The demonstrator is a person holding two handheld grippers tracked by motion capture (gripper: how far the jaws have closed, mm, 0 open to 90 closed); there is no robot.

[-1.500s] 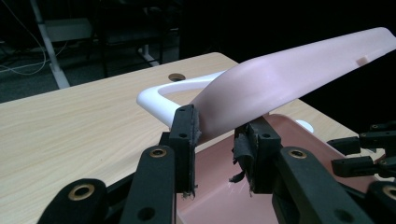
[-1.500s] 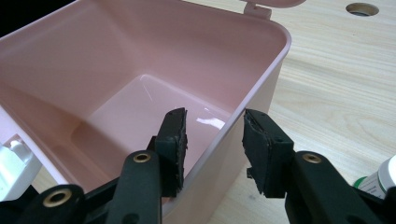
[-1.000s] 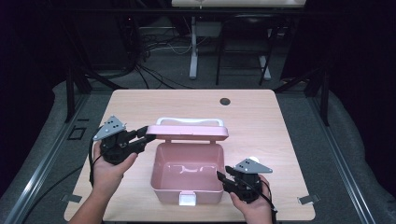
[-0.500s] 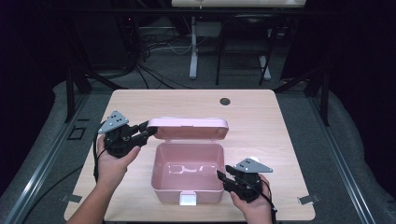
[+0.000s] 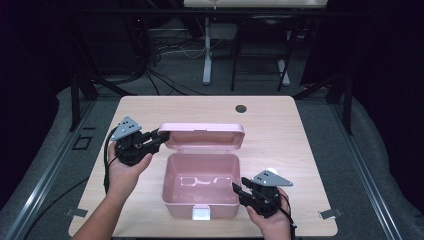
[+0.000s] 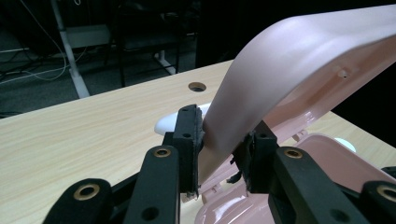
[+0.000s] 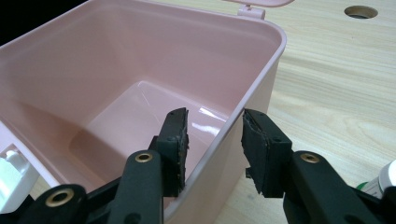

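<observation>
Though glossy, pink plastic box (image 5: 200,192), rounded lid (image 5: 202,136).

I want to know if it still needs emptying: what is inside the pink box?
The pink box looks empty: bare glossy floor and walls in the high view and right gripper view. The lid, half lowered, hides a strip along the back.

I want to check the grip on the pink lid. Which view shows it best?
The left gripper view: the lid edge sits between the closing jaws. The high view shows it whole, half lowered over the box. The right gripper view catches just its edge.
</observation>
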